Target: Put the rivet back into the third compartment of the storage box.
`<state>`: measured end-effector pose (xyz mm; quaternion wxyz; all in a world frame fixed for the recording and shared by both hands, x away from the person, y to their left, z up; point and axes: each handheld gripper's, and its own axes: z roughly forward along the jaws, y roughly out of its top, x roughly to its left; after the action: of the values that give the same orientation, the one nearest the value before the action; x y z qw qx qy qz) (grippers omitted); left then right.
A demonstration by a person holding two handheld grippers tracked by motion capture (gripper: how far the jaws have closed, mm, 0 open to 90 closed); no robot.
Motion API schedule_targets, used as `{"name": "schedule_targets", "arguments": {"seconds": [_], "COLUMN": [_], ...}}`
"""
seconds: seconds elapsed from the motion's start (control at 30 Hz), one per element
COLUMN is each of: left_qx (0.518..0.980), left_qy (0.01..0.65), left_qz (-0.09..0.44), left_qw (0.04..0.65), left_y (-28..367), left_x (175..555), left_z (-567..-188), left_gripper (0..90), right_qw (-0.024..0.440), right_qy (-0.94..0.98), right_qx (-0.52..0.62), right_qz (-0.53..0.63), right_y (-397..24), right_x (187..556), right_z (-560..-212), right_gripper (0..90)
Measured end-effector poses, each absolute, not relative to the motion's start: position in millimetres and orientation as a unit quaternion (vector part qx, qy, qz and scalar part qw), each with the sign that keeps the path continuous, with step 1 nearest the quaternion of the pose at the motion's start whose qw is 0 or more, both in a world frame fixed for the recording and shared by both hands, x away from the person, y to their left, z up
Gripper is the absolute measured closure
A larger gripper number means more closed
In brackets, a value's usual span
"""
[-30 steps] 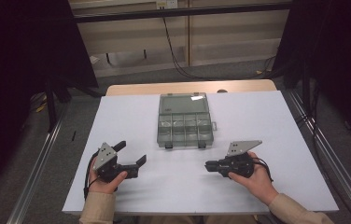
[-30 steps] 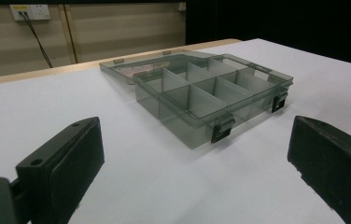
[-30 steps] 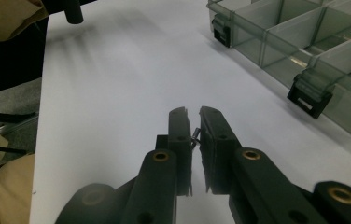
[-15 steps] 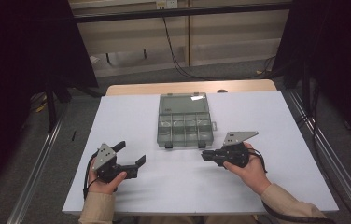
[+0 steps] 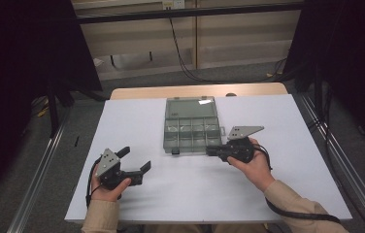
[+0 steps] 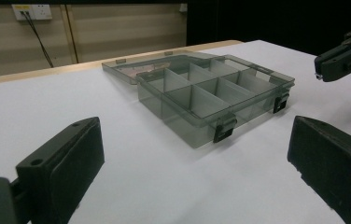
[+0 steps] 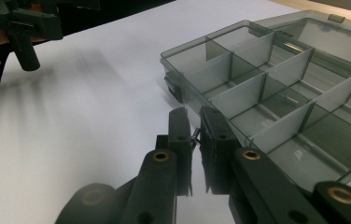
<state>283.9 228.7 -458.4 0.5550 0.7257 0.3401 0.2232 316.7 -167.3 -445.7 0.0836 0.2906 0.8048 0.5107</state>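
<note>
Right claw (image 5: 210, 150), nearly clenched on a small metal pin (image 7: 195, 134), is at the near edge of the compartment box (image 5: 191, 131), mid-worktop (image 5: 137, 116). Left claw (image 5: 135, 160) is released. The box looks light, rigid and slick; grasp a wall or latch (image 6: 224, 128).

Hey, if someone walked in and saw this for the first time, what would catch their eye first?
Probably the smoky clear organizer box lying open mid-table, its lid folded flat toward the far edge and its divided compartments looking empty. Next, the right gripper, jaws nearly shut, at the box's near right corner. The left gripper rests at the near left with jaws wide apart.
</note>
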Motion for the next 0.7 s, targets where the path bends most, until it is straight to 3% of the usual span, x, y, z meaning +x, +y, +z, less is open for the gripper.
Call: {"name": "schedule_targets", "arguments": {"seconds": [0.7], "left_qx": [0.726], "left_qy": [0.34], "left_qz": [0.223], "left_qw": [0.554], "left_y": [229.5], "left_x": [283.4], "left_z": [-458.7], "left_gripper": [3.6], "right_qw": [0.104], "right_qy": [0.795], "right_qx": [0.309], "right_qz": [0.511], "right_y": [-162.7], "right_x": [344.0], "right_z": [-441.7], "right_gripper": [83.1]}}
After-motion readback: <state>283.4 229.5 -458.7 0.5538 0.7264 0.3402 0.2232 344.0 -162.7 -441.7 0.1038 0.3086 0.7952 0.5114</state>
